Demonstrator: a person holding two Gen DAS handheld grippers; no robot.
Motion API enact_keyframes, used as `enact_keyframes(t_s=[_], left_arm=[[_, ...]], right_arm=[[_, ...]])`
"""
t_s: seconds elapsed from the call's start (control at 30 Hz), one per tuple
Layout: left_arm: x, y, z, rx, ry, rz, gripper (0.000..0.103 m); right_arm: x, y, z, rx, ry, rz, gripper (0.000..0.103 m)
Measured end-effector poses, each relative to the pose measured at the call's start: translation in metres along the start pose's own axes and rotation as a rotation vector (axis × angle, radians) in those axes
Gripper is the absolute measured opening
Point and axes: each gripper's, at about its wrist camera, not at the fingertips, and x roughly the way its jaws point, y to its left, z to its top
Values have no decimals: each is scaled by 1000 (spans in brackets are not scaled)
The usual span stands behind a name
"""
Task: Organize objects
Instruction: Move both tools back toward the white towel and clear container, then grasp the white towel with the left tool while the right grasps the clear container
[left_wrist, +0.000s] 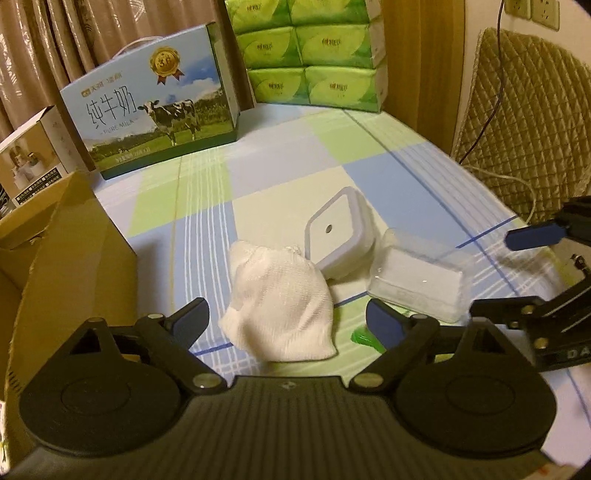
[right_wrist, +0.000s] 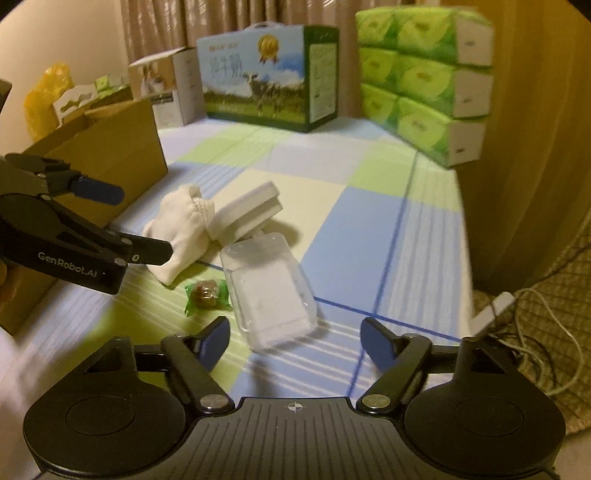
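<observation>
Lying beside spread, empty left tongs (left_wrist: 287, 319) and right tongs (right_wrist: 295, 341), clear box (right_wrist: 269, 295) holds white pads.

Black grippers (right_wrist: 293, 338), blue fingertips (right_wrist: 216, 341)

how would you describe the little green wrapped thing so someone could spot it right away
Start at the brown cardboard box on the checked bedsheet. Beside it lies a white cloth pouch, next to a clear plastic container. The green-wrapped candy lies between them: the smallest item, and the only green one among white things.
</observation>
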Motion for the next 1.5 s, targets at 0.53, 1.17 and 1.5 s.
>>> enact_keyframes(t_s=[0.53, 1.17, 1.5], left_arm=[[47, 0, 7, 24, 82, -10, 71], [-56, -27, -84, -1, 62, -125, 40], [-43, -31, -84, 58, 34, -126, 49]], right_arm=[[10, 5, -2, 31, 25, -46, 56], [-28, 32, -45, -23, 37, -60, 75], [-6, 33, -45, -7, 82, -85, 65]])
